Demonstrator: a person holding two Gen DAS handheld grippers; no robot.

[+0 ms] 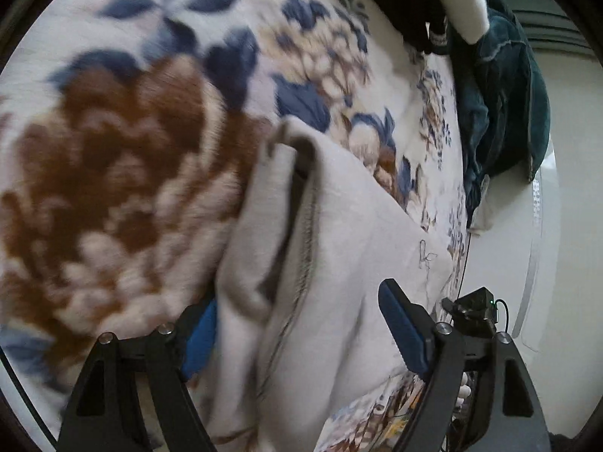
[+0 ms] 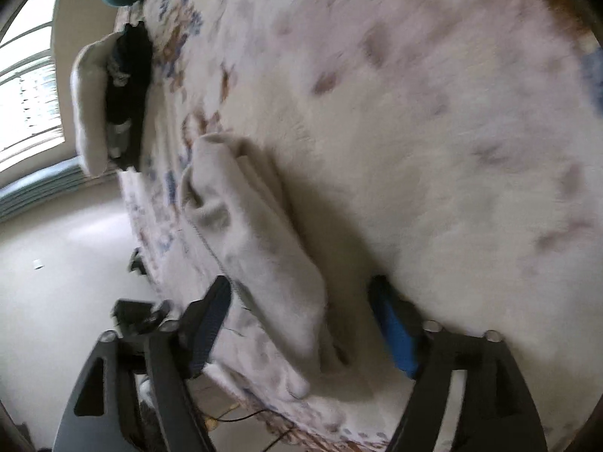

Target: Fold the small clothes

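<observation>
A pale beige garment (image 1: 301,263) lies folded in layers on a floral blanket (image 1: 124,150). In the left wrist view my left gripper (image 1: 297,324) is open, its blue-padded fingers on either side of the garment's near end. In the right wrist view the same garment (image 2: 256,233) is a narrow folded strip near the bed's edge. My right gripper (image 2: 305,324) is open, its fingers straddling the strip's near end. Both views are blurred and tilted.
A dark teal cloth pile (image 1: 501,105) and a white pillow (image 2: 90,113) with a black item (image 2: 128,86) lie at the bed's far end. Pale floor (image 2: 68,256) runs beside the bed. A black device with cables (image 2: 139,316) sits by the bed edge.
</observation>
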